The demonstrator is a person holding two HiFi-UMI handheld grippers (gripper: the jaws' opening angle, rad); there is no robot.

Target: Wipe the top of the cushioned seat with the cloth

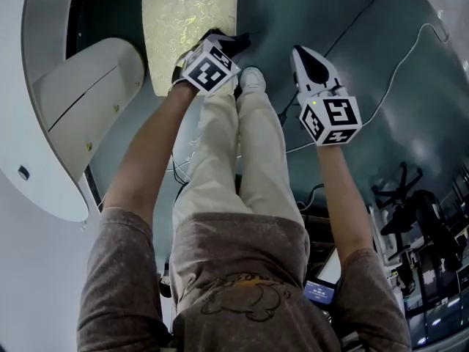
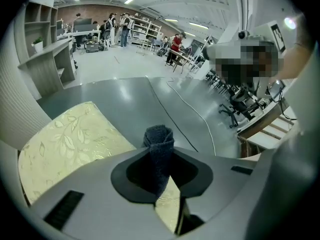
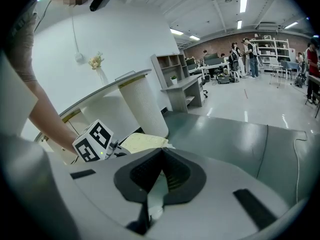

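The cushioned seat [image 1: 189, 24] is pale yellow with a gold leaf pattern and lies on the grey floor at the top of the head view. My left gripper [image 1: 222, 48] hovers over the seat's near right corner, shut on a rolled dark blue cloth [image 1: 238, 42]. In the left gripper view the cloth [image 2: 159, 151] sticks up between the jaws, with the seat [image 2: 70, 141] below and to the left. My right gripper [image 1: 305, 56] is held off to the right over bare floor, shut on nothing. The right gripper view shows the seat [image 3: 142, 142] beside the left gripper's marker cube [image 3: 93, 141].
A white curved counter [image 1: 80, 101] stands close on the left, with a ribbed white column [image 3: 145, 104] by it. The person's legs and shoe [image 1: 253, 79] are between the grippers. A thin cable [image 1: 396, 72] runs over the floor at right. Office chairs [image 1: 410, 204] sit further right.
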